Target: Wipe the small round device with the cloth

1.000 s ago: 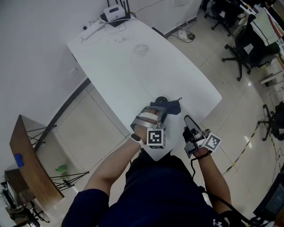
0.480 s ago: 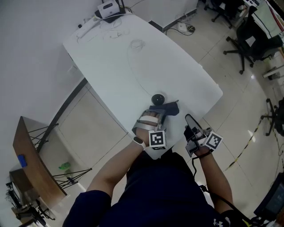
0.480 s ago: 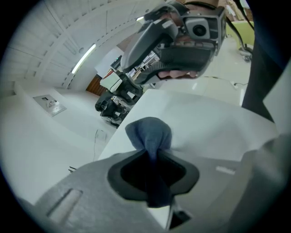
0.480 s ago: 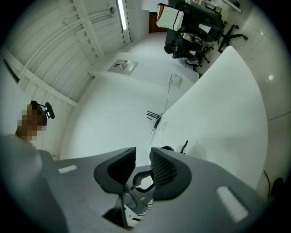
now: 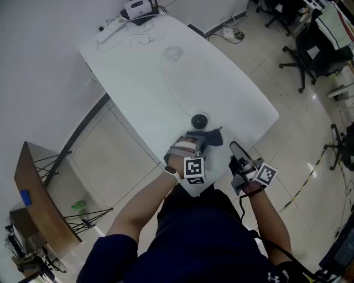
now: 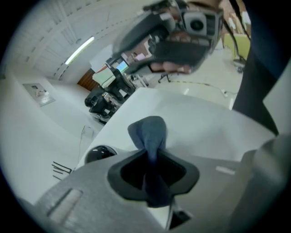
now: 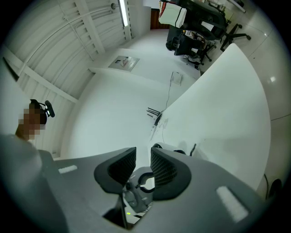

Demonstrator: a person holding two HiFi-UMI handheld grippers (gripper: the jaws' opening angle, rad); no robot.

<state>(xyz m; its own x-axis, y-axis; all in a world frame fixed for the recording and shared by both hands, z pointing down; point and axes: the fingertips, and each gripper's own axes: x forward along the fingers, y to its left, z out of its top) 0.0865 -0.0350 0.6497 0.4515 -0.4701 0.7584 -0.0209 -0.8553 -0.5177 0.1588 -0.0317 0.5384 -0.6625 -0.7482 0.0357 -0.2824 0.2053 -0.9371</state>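
The small round black device [image 5: 199, 120] sits on the white table [image 5: 166, 83] near its front end. Just on my side of it, my left gripper [image 5: 201, 139] is shut on a dark blue cloth [image 5: 211, 136], which bunches out past the jaws close above the tabletop. In the left gripper view the cloth [image 6: 148, 133] is pinched between the jaws, and the device [image 6: 100, 154] lies to their left, apart from the cloth. My right gripper [image 5: 239, 160] hangs off the table's front right edge, its jaws apart with nothing between them [image 7: 142, 164].
A router [image 5: 138, 9], a power strip and thin cables [image 5: 172, 53] lie at the table's far end. Office chairs [image 5: 310, 55] stand on the tiled floor to the right. A wooden rack [image 5: 33, 199] stands at the left by the wall.
My left gripper has sunk toward the tabletop with the cloth and drawn slightly back from the device. The right gripper has kept still.
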